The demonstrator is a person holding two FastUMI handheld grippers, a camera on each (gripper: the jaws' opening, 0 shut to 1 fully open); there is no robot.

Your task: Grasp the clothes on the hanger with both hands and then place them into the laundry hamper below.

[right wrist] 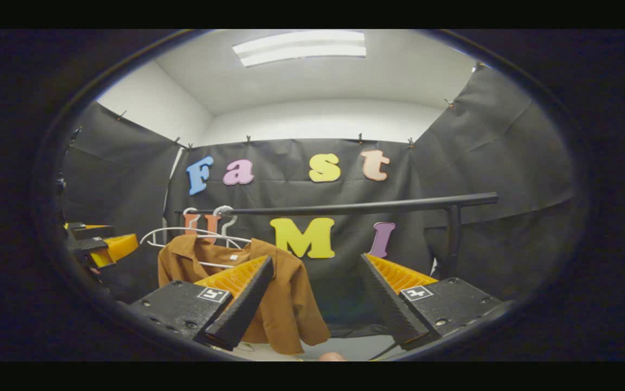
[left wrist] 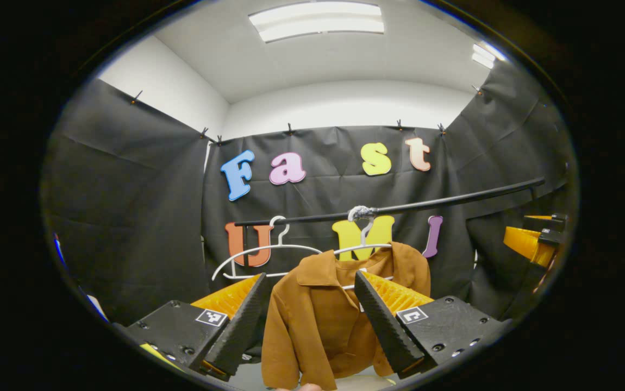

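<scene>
In the left gripper view, an empty white hanger (left wrist: 269, 255) hangs from the black rail (left wrist: 399, 207) beside the brown shirt (left wrist: 323, 320); the left gripper (left wrist: 310, 288) gapes wide, the shirt between its fingers, beyond them. In the right gripper view, the shirt (right wrist: 285, 304) hangs under the rail's (right wrist: 345, 207) left end, behind the wide-open right gripper's (right wrist: 317, 271) left finger.

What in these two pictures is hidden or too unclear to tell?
- Brown shirt: in the left gripper view its hem is cut off by the bottom edge; the left tool covers its sides.
- Its white hanger: mostly under the shirt's collar in the right gripper view.
- Rail: its left end is too small to make out.
</scene>
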